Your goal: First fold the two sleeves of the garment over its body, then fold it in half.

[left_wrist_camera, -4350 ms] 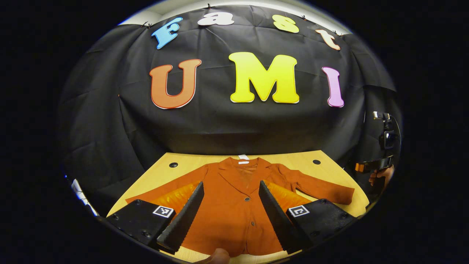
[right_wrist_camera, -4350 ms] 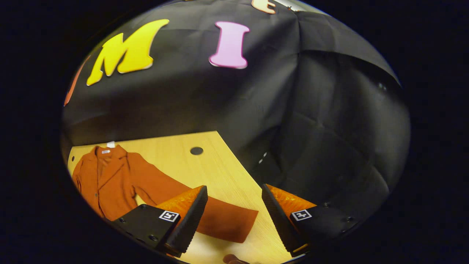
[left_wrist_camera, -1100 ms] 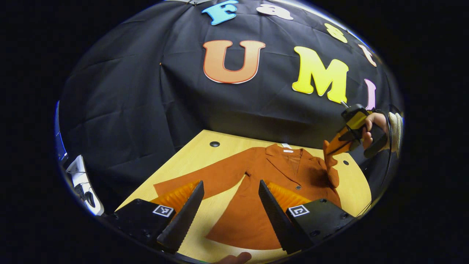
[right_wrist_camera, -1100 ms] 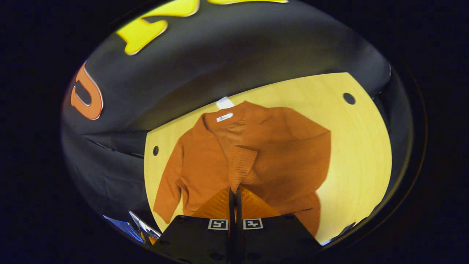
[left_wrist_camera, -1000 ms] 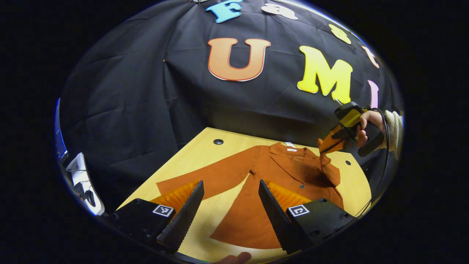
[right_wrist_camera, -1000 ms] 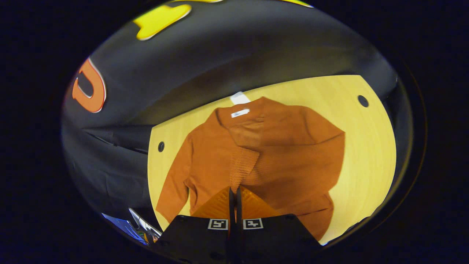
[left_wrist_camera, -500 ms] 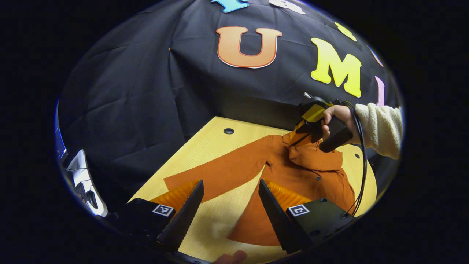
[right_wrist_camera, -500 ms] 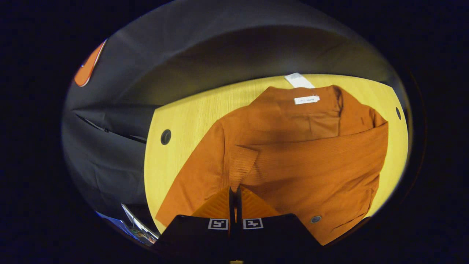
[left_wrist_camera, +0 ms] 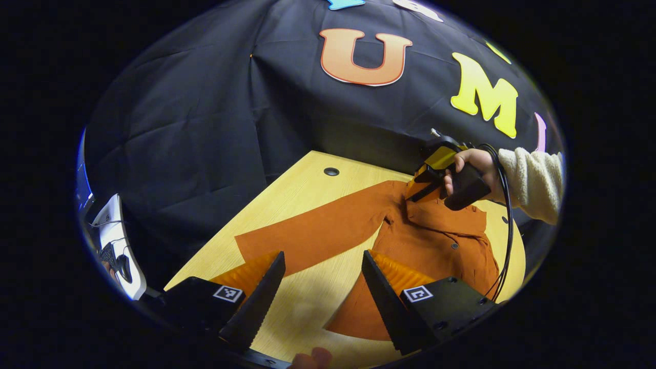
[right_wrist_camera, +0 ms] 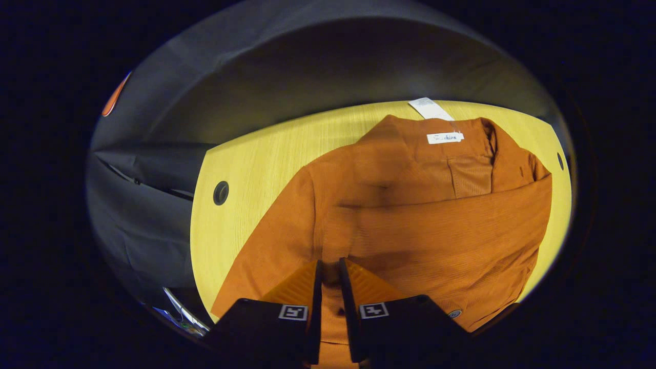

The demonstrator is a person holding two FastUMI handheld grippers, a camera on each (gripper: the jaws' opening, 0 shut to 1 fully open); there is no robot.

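**Grippers: left wide, right barely parted over the folded sleeve**

Left gripper (left_wrist_camera: 322, 253) hovers at the near edge of the table (left_wrist_camera: 292, 195) with its fingers spread wide and nothing between them. It sits above bare wood, between the outstretched sleeve (left_wrist_camera: 318, 233) and the near hem (left_wrist_camera: 359, 318).

The jacket (left_wrist_camera: 435, 246) lies flat and front-up on the right half of the table, collar at the far side. The outstretched sleeve runs flat to the left and near, clear of the body.

The other sleeve (right_wrist_camera: 451, 225) lies across the chest, below the collar label (right_wrist_camera: 445, 137).

Right gripper (right_wrist_camera: 330, 261) is down low over that folded sleeve's end, held by a hand (left_wrist_camera: 469, 164). Its fingers stand a narrow gap apart, with cloth showing in the gap. I can't tell whether the pads touch the cloth.

Judgement: one sleeve is over the body, one isn't, and the half-fold remains.

Handling:
- The cloth looks soft, ribbed and medium weight. It should drape and sag from any single pinch point, with no stiffness to push against.
- It looks grippy rather than slick, so it may drag on the wood and pull the body askew.
- Pinch the outstretched sleeve at the cuff end, lift it clear, then lay it over.
- For the half-fold, take the two hem corners.
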